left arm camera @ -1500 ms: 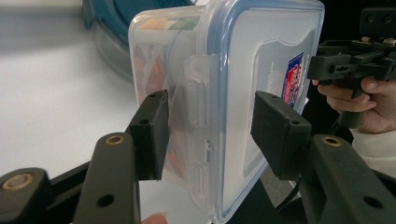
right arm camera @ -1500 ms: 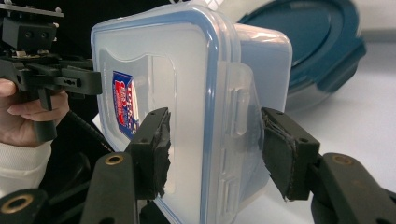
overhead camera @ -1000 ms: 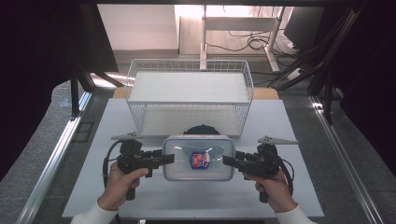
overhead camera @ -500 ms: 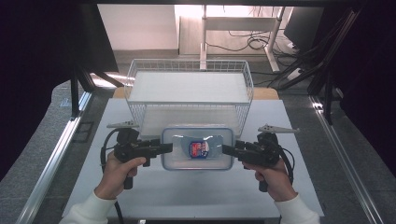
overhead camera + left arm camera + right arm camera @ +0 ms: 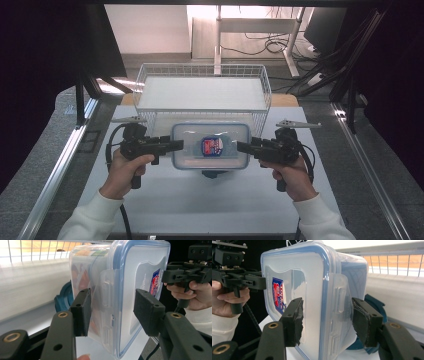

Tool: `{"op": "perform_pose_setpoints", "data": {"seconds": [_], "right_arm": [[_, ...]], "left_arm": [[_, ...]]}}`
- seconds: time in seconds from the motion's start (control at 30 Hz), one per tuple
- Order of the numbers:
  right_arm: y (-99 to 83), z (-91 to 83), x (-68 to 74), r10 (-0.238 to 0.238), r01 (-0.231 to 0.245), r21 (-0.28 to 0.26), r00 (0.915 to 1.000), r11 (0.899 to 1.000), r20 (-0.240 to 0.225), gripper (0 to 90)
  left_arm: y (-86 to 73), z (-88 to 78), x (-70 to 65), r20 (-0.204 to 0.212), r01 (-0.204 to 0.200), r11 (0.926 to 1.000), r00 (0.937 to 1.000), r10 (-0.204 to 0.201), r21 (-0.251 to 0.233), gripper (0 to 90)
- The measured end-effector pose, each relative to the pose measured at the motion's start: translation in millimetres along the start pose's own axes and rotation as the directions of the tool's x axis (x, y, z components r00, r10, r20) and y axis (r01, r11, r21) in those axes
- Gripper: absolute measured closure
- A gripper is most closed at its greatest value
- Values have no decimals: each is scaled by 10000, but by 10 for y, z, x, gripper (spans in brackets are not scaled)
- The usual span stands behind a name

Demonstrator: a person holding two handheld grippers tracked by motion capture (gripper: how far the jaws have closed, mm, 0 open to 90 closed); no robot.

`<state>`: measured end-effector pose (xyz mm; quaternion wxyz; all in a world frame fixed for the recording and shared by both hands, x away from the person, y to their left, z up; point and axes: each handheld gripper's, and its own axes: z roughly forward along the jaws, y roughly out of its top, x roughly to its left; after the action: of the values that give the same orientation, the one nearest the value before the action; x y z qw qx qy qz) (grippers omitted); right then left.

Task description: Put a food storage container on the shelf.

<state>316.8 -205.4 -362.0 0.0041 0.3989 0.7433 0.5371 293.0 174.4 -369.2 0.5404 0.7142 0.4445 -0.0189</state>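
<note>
Container, a clear plastic box with a blue-rimmed lid and a red and blue label on top, sits in the centre of the high view, lifted off the white table and held level between 2 grippers. Its 2 short ends carry lid clasps; the left gripper closes on the clasp end at the picture's left, the right gripper on the end at the picture's right. In the left gripper view the container stands between the 2 black jaws, which straddle the clasp at a middling width, pads against the lid face and the body. The right gripper view shows the container gripped likewise. Just below it lies a dark teal round object, partly hidden. Behind, in the upper centre, stands a white wire basket
</note>
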Motion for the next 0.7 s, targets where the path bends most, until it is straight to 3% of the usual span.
{"op": "perform_pose_setpoints", "data": {"seconds": [0.7], "right_arm": [[404, -2, -50, -320, 320, -379, 9995, 9988, 1, 445]], "left_arm": [[426, -21, 19, -2, -347, 9989, 9994, 348, -325, 495]]}}
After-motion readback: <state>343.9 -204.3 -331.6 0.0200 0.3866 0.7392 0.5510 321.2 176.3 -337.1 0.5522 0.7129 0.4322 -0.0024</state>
